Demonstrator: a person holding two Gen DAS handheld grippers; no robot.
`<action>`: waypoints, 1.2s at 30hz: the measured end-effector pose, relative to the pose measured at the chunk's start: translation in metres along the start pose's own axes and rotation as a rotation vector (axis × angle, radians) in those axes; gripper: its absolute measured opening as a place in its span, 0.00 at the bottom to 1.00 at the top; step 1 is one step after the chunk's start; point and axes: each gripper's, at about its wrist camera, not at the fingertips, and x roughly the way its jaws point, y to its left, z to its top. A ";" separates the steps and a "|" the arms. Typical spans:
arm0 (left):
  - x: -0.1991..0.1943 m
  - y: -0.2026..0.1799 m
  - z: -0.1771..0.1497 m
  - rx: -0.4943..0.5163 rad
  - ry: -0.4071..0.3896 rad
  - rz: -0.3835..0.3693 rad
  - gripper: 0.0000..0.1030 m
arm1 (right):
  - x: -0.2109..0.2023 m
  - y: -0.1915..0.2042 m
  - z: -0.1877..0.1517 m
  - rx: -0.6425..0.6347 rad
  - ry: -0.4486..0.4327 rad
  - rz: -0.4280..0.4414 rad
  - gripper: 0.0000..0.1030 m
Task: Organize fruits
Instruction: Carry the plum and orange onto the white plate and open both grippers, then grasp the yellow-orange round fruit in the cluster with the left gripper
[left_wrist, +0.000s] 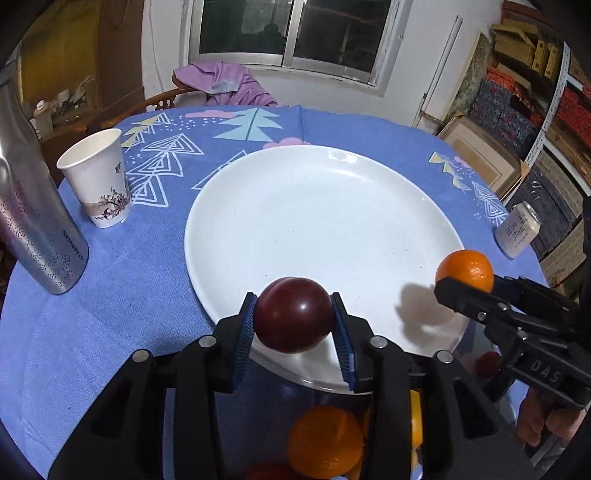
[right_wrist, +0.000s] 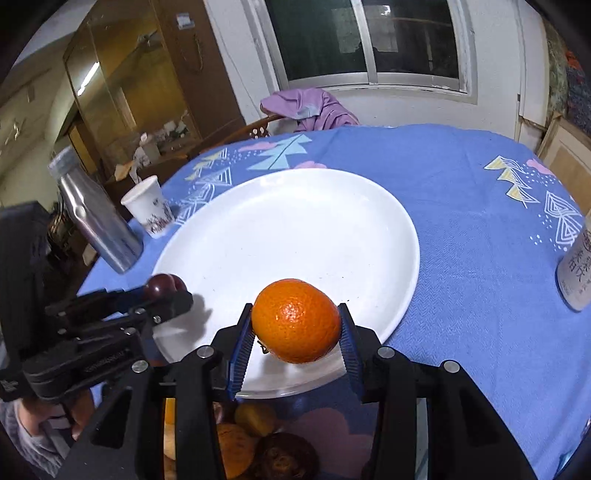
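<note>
White plate (left_wrist: 321, 221) sits bare mid-bench while my left gripper (left_wrist: 295, 317) has its jaws closed snug round a dark red plum (left_wrist: 294, 314) over the near rim, and my right gripper (right_wrist: 295, 325) is clamped on an orange (right_wrist: 295, 320) over the same edge. Both fruits are round and slick, so I reckon letting go this close to the rim could roll one off onto the blue tablecloth (left_wrist: 110, 314). Only the right view shows kiwi-ish and brown fruit underneath; the left shows just oranges.

We see a table (left_wrist: 122, 302) under a blue patterned cloth (left_wrist: 92, 332). On it we find a white plate (left_wrist: 325, 206), a paper cup (left_wrist: 98, 177), a silver bottle (left_wrist: 33, 218) and a can (left_wrist: 517, 229).
</note>
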 end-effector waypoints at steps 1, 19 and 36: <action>0.001 0.000 0.001 0.002 -0.001 0.002 0.38 | 0.001 -0.001 0.000 0.005 -0.003 -0.001 0.44; -0.078 0.002 -0.046 -0.021 -0.154 0.032 0.74 | -0.094 0.013 -0.036 -0.004 -0.177 0.063 0.66; -0.073 -0.080 -0.088 0.263 -0.228 0.113 0.83 | -0.129 -0.057 -0.059 0.286 -0.221 0.105 0.89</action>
